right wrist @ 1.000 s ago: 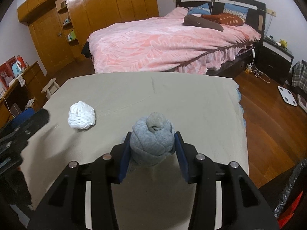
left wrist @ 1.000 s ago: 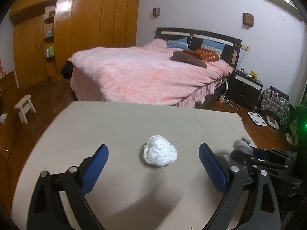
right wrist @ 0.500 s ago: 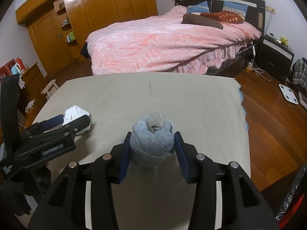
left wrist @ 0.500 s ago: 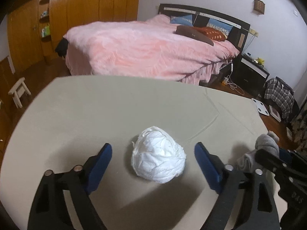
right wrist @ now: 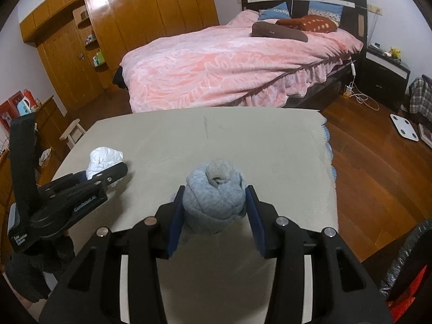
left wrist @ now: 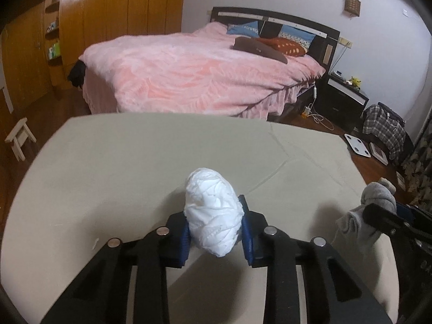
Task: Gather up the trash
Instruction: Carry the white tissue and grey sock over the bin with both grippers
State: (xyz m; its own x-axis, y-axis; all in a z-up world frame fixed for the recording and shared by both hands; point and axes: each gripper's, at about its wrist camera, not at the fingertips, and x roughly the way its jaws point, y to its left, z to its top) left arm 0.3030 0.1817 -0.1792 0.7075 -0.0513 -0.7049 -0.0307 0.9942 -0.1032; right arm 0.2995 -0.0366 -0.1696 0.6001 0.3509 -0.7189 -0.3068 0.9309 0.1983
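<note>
The left gripper [left wrist: 215,229] has just been closing; its blue pads now press both sides of a crumpled white paper ball [left wrist: 213,212] on the beige cloth-covered table [left wrist: 121,167]. The right gripper [right wrist: 214,210], narrowly parted, clamps a rolled grey fabric bundle [right wrist: 214,198] above the same table
</note>
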